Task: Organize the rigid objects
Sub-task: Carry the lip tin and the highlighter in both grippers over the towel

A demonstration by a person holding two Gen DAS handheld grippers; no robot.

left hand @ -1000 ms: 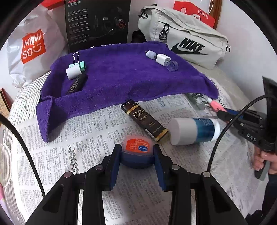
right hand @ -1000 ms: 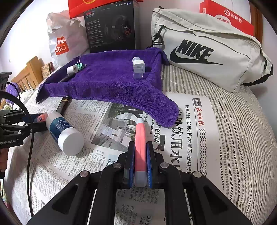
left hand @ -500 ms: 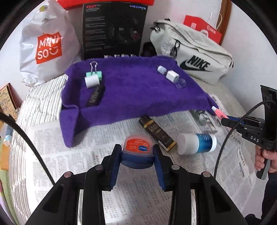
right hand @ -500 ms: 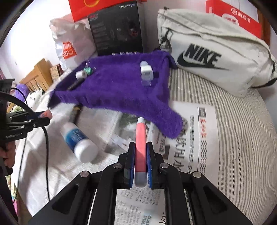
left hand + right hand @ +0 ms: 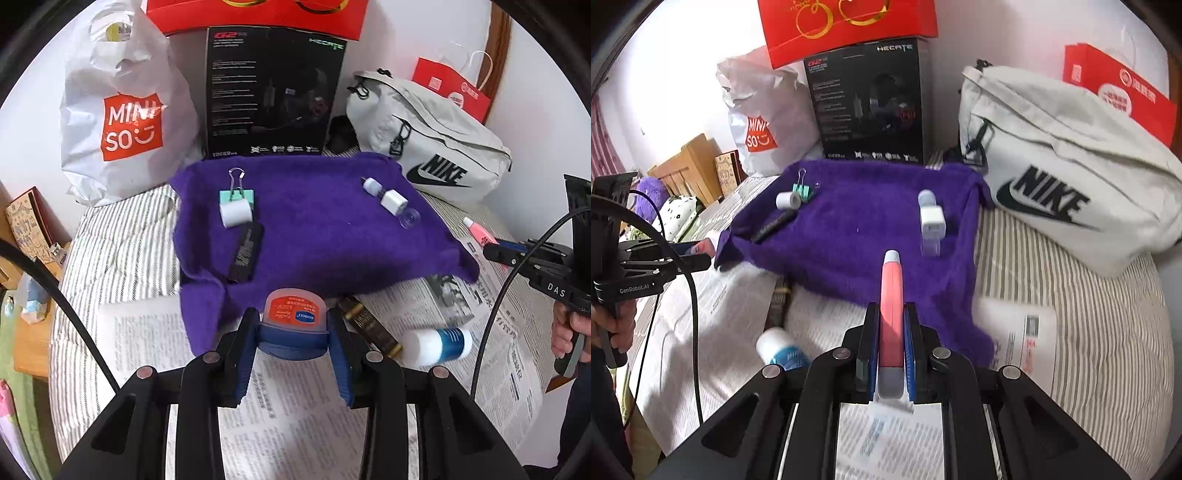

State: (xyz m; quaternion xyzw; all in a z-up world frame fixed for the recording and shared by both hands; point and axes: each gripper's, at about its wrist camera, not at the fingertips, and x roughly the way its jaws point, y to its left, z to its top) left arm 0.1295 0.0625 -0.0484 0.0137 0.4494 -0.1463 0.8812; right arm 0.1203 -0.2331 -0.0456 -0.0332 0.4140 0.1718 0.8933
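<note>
Both grippers carry cargo above a newspaper-covered bed: the left gripper [image 5: 293,350] clamps a small round jar [image 5: 294,317] by its sides, the right gripper [image 5: 891,354] pinches a slim pink tube [image 5: 891,302] near its base. Ahead of both jaws lies the purple towel [image 5: 325,236]. Both items look light, stiff and smooth, likely slippery.

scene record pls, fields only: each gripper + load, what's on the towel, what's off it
left gripper: shut on small jar, red label, blue base
right gripper: shut on pink tube, tip forward
purple towel: binder clip, white roll, black stick, white charger
newspaper: blue-and-white bottle, dark gold-trimmed box, both lying flat
</note>
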